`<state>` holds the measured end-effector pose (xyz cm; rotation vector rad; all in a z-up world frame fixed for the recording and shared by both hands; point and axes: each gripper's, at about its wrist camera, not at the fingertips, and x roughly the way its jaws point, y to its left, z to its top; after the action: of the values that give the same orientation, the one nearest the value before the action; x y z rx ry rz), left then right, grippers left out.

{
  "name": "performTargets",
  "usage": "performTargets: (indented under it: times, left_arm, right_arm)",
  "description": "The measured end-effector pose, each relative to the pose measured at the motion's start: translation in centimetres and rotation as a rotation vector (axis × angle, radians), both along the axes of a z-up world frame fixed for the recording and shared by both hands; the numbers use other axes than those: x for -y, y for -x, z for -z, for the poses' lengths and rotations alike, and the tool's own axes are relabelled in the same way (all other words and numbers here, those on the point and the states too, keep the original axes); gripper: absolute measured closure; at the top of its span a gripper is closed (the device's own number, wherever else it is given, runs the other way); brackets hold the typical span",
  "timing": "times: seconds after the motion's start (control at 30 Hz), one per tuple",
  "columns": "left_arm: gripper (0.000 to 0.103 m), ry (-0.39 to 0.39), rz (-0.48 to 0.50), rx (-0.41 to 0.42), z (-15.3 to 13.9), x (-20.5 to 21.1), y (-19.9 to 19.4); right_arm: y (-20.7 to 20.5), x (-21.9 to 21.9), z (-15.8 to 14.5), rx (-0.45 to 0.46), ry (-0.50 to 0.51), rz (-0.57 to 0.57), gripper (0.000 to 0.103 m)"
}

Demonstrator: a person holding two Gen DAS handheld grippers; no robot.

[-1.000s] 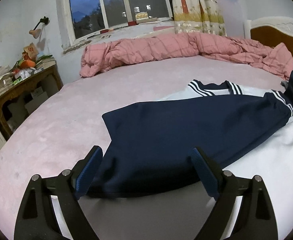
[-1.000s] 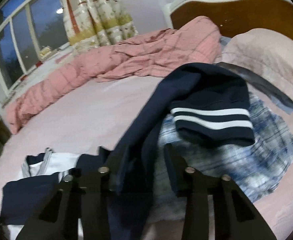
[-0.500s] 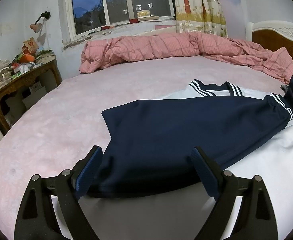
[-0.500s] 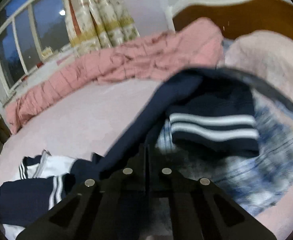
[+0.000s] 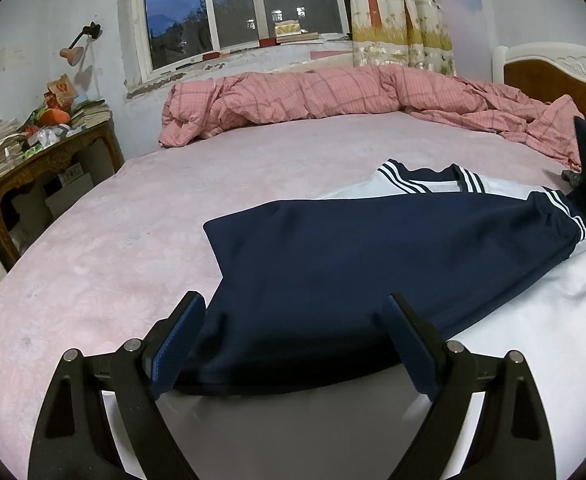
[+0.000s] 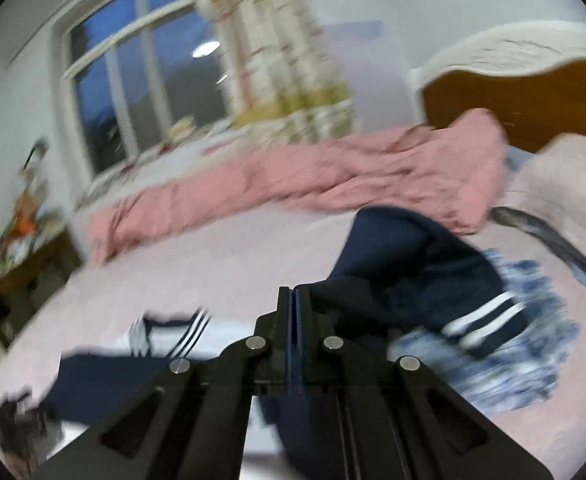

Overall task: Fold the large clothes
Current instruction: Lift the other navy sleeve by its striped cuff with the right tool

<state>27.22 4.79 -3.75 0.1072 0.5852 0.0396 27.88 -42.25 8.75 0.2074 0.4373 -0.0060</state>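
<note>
The navy-and-white jacket (image 5: 373, 256) is lying spread across the pink bed (image 5: 133, 216), well in from its edges, one navy sleeve (image 6: 421, 264) trailing toward the headboard. It looks soft, light and floppy, likely best taken at cuffs or hem. The right gripper (image 6: 295, 300) is clamping that sleeve; the left gripper (image 5: 293, 320) is hovering wide over the folded sleeve.

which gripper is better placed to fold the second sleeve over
Right. The right gripper is already shut on the navy sleeve, lifting it off the bed. The left gripper is open, its fingers only straddling the folded sleeve, gripping nothing.
</note>
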Motion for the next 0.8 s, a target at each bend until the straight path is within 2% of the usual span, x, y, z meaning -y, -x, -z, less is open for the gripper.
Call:
performTargets:
  times: [0.07, 0.17, 0.23, 0.3, 0.33, 0.4, 0.47, 0.53, 0.6, 0.7, 0.8]
  left_arm:
    - [0.014, 0.003, -0.001, -0.002, 0.0, 0.0, 0.0]
    - [0.014, 0.001, 0.001, -0.002, 0.0, 0.0, 0.0]
    - [0.014, 0.000, 0.001, -0.002, 0.0, 0.0, 0.0]
    - [0.014, 0.000, 0.002, -0.001, 0.0, 0.1, 0.0]
    - [0.014, 0.001, 0.003, -0.003, 0.0, 0.1, 0.0]
    - [0.014, 0.004, 0.006, -0.005, 0.0, 0.0, 0.0]
    - [0.014, 0.005, 0.006, -0.006, 0.0, 0.1, 0.0]
    - [0.014, 0.005, 0.007, -0.009, 0.0, 0.2, 0.0]
    - [0.014, 0.003, 0.008, -0.009, 0.0, 0.3, 0.1]
    - [0.014, 0.005, 0.007, -0.009, 0.0, 0.3, 0.0]
    - [0.014, 0.006, 0.005, -0.013, 0.0, 0.3, 0.0]
  right_arm:
    - [-1.2, -3.7, 1.9, -0.093, 0.058, -0.066, 0.101]
    - [-4.3, -9.0, 7.9, -0.340, 0.070, -0.135, 0.101]
    - [-5.5, -11.0, 11.6, -0.457, 0.103, -0.138, 0.101]
    - [-5.2, -12.5, 12.0, -0.433, 0.215, -0.118, 0.101]
    - [-4.9, -12.8, 11.5, -0.420, 0.225, -0.125, 0.098]
    - [-4.4, -12.3, 10.2, -0.383, 0.170, -0.153, 0.092]
    - [-4.3, -11.0, 9.0, -0.355, 0.102, -0.143, 0.079]
    - [-3.8, -8.1, 7.5, -0.307, 0.027, -0.065, 0.054]
    - [-3.1, -5.1, 6.3, -0.259, -0.028, 0.041, 0.052]
    - [-1.4, 1.1, 5.1, -0.186, -0.174, 0.202, 0.052]
    - [-0.7, 6.0, 5.0, -0.162, -0.194, 0.370, 0.052]
